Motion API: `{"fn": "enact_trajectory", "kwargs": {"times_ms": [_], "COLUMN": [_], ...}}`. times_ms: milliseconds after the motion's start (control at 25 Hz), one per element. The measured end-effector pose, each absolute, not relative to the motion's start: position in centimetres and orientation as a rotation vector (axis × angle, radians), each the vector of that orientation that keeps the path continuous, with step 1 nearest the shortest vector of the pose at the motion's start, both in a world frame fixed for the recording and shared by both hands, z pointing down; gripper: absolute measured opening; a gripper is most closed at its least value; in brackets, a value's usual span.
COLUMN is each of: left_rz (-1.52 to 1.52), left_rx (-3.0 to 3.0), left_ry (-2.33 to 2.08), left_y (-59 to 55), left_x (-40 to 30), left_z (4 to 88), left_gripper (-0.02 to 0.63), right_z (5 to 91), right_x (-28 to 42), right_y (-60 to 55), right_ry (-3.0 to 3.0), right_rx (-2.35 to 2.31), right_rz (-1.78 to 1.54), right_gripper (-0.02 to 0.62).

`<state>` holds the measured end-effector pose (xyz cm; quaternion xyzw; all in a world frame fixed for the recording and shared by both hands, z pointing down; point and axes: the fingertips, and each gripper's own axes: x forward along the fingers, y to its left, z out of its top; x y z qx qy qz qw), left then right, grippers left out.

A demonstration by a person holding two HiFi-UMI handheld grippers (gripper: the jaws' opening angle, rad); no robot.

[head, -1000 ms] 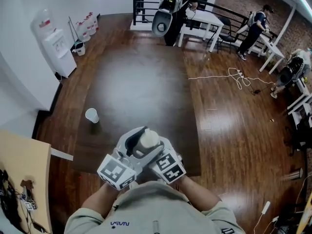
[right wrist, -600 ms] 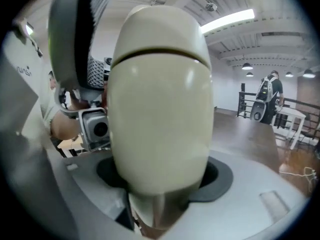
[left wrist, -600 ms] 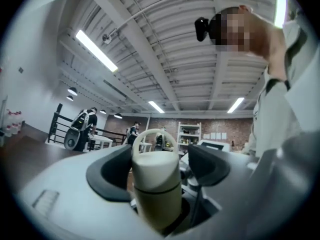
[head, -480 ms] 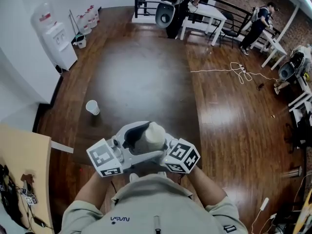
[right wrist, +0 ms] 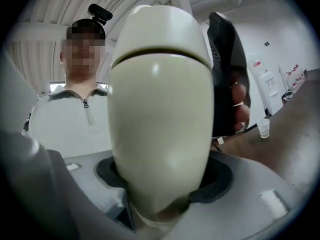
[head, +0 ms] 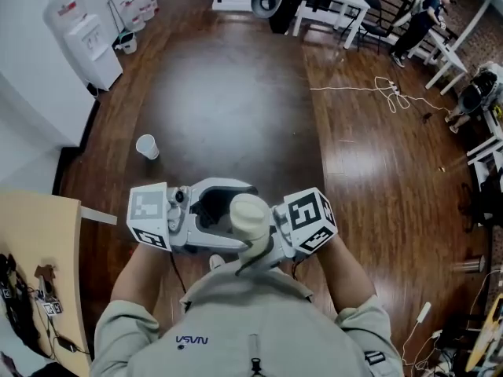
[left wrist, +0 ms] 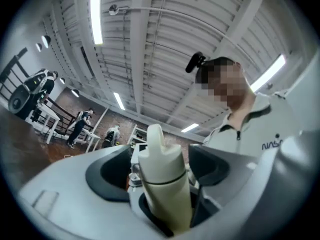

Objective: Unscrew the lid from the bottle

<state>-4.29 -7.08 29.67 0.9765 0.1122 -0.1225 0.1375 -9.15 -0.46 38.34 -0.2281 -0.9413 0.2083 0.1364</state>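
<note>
- The person (head: 251, 320) stands on the dark wooden floor (head: 236, 108) with both claws drawn up close to the chest. The cream bottle (head: 250, 217) is in the air between them, above the floor.
- The right claw (right wrist: 165, 176) is clamped on the bottle's body. In the right gripper view the bottle fills the middle, and its lower part sits down between the dark pads (right wrist: 222, 176) on either side.
- The left claw (left wrist: 156, 169) stands wide. Its jaws have just been opening, and the bottle's upper part is between them. A gap shows on the left side of the bottle in the left gripper view, so this claw is not gripping it.
- The lid (left wrist: 159, 151) sits on the bottle, with a thin dark seam where it meets the body. A narrow rounded tab sticks up from its top.
- From above, the two marker cubes (head: 149, 214) face outward, one at each side of the bottle.
- A white paper cup (head: 147, 146) stands upright by itself on the floor, well apart from the person and over toward the white wall.
- A water dispenser (head: 90, 42) stands against that wall, farther along.
- The corner of a light wooden tabletop (head: 39, 250) juts in at the person's left. Some small dark gear lies near its near edge, too small to make out.
- At the far end of the room stand white tables (head: 330, 2) with people beside them. A pale cable (head: 385, 89) lies looped on the floor nearby.
</note>
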Motion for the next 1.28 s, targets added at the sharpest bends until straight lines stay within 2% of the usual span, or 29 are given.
{"fn": "enact_trajectory", "kwargs": {"times_ms": [80, 200, 560, 1080, 1280], "left_rz": [-0.362, -0.366, -0.342, -0.203, -0.170], "left_rx": [2.808, 2.807, 2.858, 3.113, 3.103], "left_ry": [0.378, 0.407, 0.274, -0.547, -0.786], "left_y": [-6.6, -6.2, -7.1, -11.2, -11.8], "left_x": [-4.4, -4.3, -4.0, -3.7, -3.5], "left_z": [29.6, 29.4, 29.7, 31.0, 32.1], "left_gripper": [0.339, 0.291, 0.291, 0.290, 0.288], "right_z": [38.4, 38.4, 39.1, 42.6, 43.2], "right_x": [-9.3, -9.5, -9.6, -9.7, -8.6], "right_y": [0.3, 0.5, -1.0, -11.8, -13.7], "right_ry": [-2.698, -2.699, -2.720, -2.671, -2.565], "right_rx": [-0.714, -0.731, -0.597, 0.592, 0.886], "right_rz": [0.601, 0.606, 0.567, 0.263, 0.205], "right_gripper": [0.301, 0.301, 0.301, 0.301, 0.301]}}
